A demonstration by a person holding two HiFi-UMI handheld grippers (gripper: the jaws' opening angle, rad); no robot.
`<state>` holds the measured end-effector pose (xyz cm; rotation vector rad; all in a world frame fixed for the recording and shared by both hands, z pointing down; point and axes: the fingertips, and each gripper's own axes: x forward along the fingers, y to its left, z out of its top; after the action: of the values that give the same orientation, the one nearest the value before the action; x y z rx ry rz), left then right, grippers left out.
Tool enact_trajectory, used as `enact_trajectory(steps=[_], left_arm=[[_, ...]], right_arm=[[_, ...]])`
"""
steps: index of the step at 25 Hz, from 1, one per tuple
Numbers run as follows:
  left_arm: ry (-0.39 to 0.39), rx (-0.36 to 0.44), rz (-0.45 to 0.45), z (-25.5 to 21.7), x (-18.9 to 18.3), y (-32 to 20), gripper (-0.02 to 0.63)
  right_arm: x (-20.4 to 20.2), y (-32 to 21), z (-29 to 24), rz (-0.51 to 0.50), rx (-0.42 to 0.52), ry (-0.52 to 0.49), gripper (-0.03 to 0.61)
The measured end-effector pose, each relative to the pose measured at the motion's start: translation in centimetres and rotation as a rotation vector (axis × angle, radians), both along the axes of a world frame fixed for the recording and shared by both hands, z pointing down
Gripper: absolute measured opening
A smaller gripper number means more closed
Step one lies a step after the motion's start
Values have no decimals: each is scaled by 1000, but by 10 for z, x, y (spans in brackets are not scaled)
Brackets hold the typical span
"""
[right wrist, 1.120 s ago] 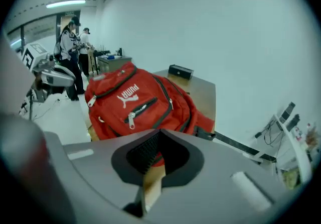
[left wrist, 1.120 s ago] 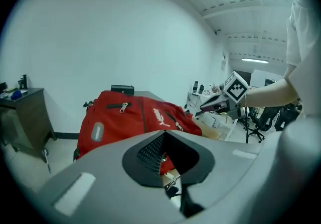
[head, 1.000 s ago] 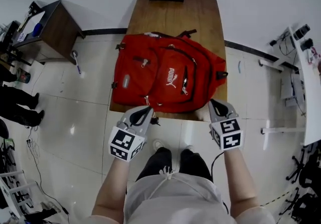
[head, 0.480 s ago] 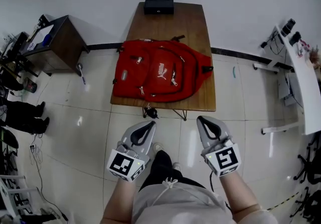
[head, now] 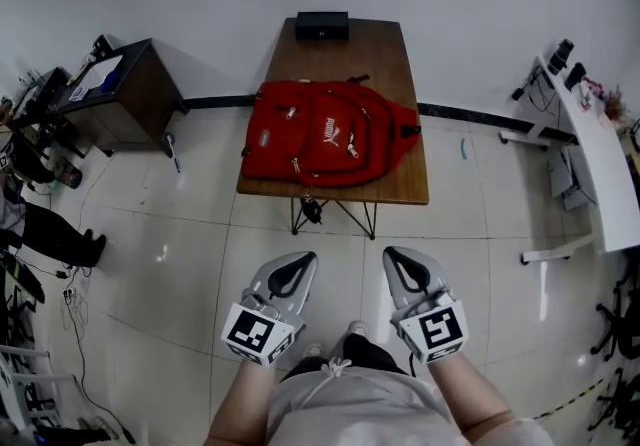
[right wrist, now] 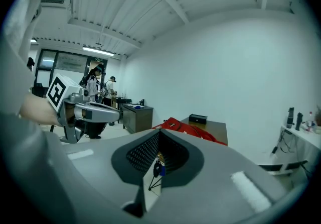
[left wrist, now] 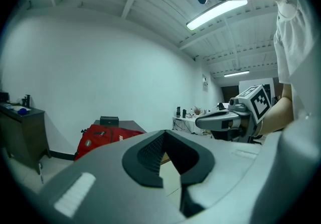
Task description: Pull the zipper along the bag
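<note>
Backpack [head: 325,139], red: lying flat on wooden worktop [head: 390,44], front side up. Holding left gripper [head: 300,260] and right gripper [head: 395,256] well short of it, over floor [head: 200,264], fingers clenched on nothing; seemingly idling, engaging no zipper.

My grey left gripper [head: 296,266], seven o'clock, and right gripper [head: 400,264], five o'clock, bear black-and-white marker cubes [head: 258,334]; white short-sleeved top [head: 345,412], dark trousers [head: 372,354].

Left hand-held gripper [head: 290,272] and right hand-held gripper [head: 405,269] drew back from the bag [head: 325,134]
</note>
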<state>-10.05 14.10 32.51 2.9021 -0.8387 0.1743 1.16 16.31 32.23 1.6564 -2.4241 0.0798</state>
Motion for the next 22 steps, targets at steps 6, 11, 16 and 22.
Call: enact_trajectory(steps=[6,11,16,22], left_arm=[[0,41,61,-14,-33,17,8],[5,66,87,-15,-63,21,8],[18,86,86,-19,-83,20,8],[33,100,97,-24,-87,22,8]], right_arm=[[-50,20,-12,29,56,-20,3],[-81,27,-12,57,61,-10,3],[-98,31,-13,68,56,5,3],[-103,32,-21,73,71,-9,3]])
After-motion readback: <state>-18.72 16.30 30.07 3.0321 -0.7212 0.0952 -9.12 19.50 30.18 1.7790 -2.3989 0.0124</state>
